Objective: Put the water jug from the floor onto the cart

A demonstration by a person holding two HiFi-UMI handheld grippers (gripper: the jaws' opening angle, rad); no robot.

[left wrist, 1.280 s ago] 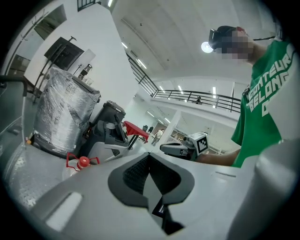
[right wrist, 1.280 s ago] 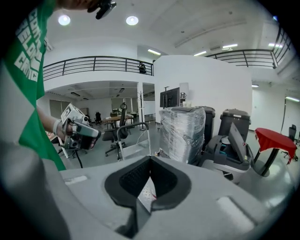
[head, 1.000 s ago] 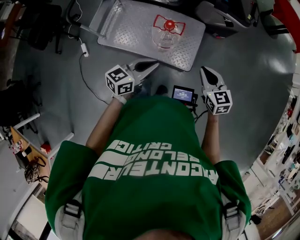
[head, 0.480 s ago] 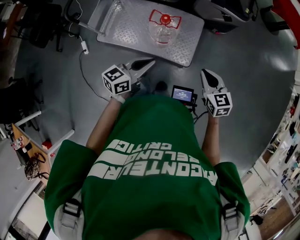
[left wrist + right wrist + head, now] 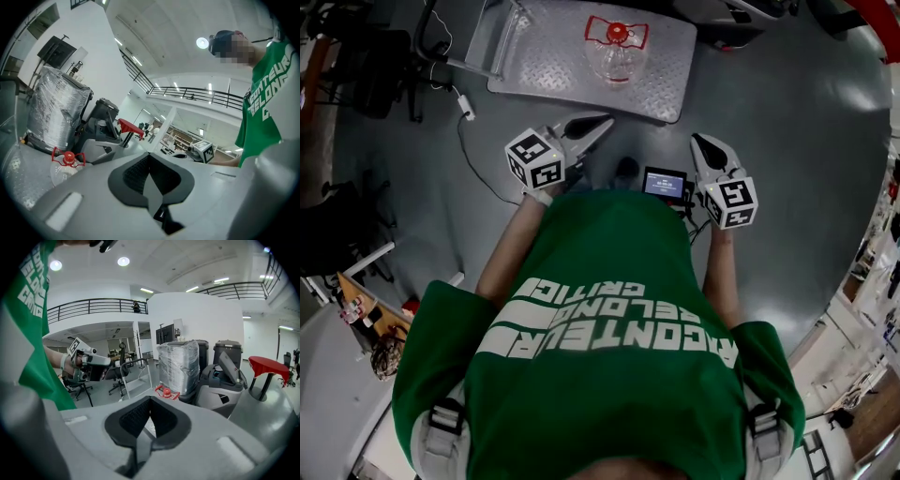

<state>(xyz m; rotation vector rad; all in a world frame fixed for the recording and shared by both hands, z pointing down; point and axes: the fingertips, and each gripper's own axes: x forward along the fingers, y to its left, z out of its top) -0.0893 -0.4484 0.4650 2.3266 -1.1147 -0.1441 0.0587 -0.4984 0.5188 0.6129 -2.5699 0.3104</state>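
The clear water jug with its red cap and red handle stands upright on the cart's grey metal deck, at the top of the head view. Both grippers hang in front of the person's green shirt, well short of the cart. My left gripper points toward the cart's near edge, jaws shut and empty. My right gripper is also shut with nothing in it. The left gripper view has the jug low on the left. In the right gripper view the jug is small, past the shut jaws.
A small lit screen sits at the person's waist between the grippers. A cable and plug lie on the grey floor left of the cart. A film-wrapped stack, grey machines and a red table stand behind the cart.
The cart and jug have slid toward the top of the head view. The right gripper has shifted a little left and up in that view. Both grippers stay shut.
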